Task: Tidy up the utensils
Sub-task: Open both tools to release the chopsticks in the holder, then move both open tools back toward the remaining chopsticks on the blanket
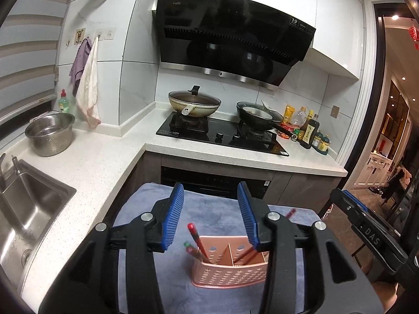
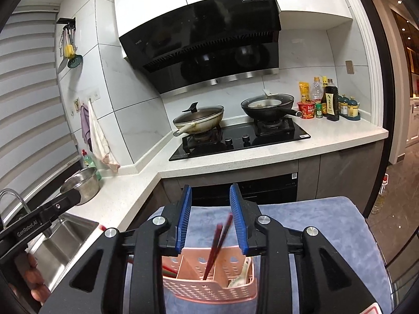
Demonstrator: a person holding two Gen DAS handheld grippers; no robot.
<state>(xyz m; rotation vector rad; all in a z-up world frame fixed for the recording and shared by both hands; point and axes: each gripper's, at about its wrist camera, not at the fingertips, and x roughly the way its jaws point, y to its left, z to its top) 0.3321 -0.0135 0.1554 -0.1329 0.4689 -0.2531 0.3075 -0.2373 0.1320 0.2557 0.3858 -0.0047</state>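
A pink perforated utensil holder (image 1: 230, 272) with dividers stands on a blue-grey towel (image 1: 209, 209). Red chopsticks (image 1: 197, 240) lean in its left and right sections. My left gripper (image 1: 212, 209) is open and empty, above and just behind the holder. In the right wrist view the same holder (image 2: 209, 287) holds red chopsticks (image 2: 217, 246) in the middle and a white spoon (image 2: 242, 274) at the right. My right gripper (image 2: 210, 209) is open and empty above the holder, with the chopstick tips rising between its fingers.
A white L-shaped counter (image 1: 104, 162) wraps around the left and back. A steel sink (image 1: 23, 209) and a steel colander pot (image 1: 49, 133) are at the left. A black hob (image 1: 222, 136) bears two pans. Sauce bottles (image 1: 309, 128) stand at the right.
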